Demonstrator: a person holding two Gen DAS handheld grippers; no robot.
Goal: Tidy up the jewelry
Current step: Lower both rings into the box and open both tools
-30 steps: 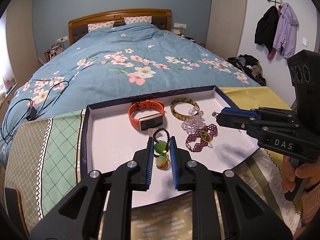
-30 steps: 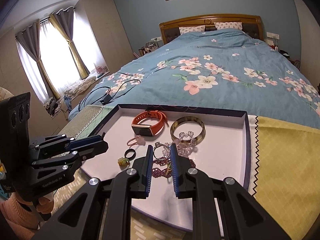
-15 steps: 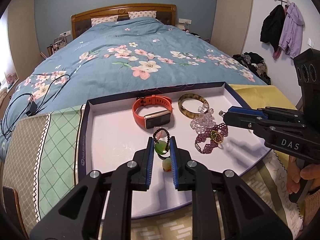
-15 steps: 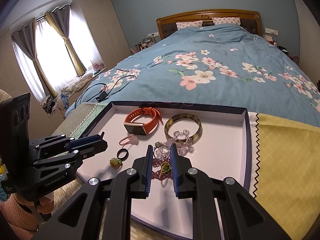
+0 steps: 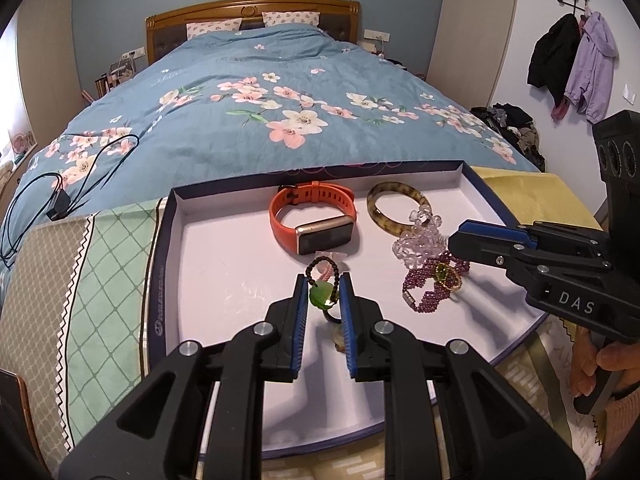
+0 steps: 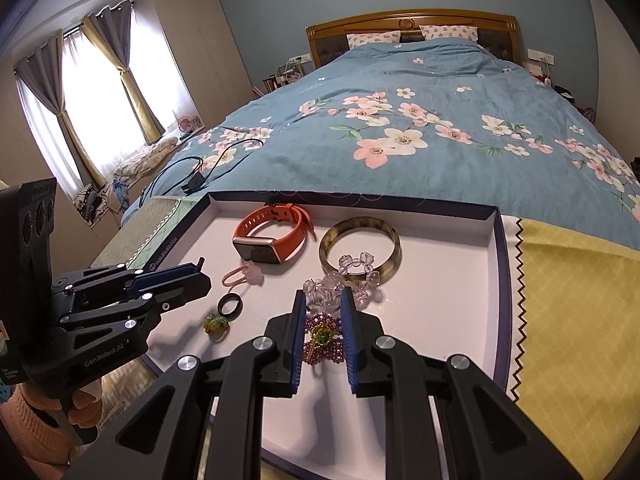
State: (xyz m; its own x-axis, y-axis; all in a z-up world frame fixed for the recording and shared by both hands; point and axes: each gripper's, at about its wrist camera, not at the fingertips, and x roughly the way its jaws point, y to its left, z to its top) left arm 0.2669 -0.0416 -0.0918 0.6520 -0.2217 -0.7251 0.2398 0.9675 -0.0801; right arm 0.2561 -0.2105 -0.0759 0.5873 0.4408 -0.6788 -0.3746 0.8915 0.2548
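A white tray with a dark rim holds an orange watch, a mottled bangle, a crystal bracelet, a purple beaded bracelet, a pink charm, a black ring and a yellow-green charm. My left gripper is shut on a green pendant with a dark bead loop, above the tray's left-middle. My right gripper hovers over the crystal and purple bracelets. Its jaws are a narrow gap apart with nothing between them.
The tray lies at the foot of a bed with a blue floral quilt. A black cable trails on the quilt at the left. Green patterned cloth lies left of the tray, yellow cloth to its right.
My left gripper has moved forward and down over the tray, the pendant staying between its fingers. The right gripper has barely shifted.
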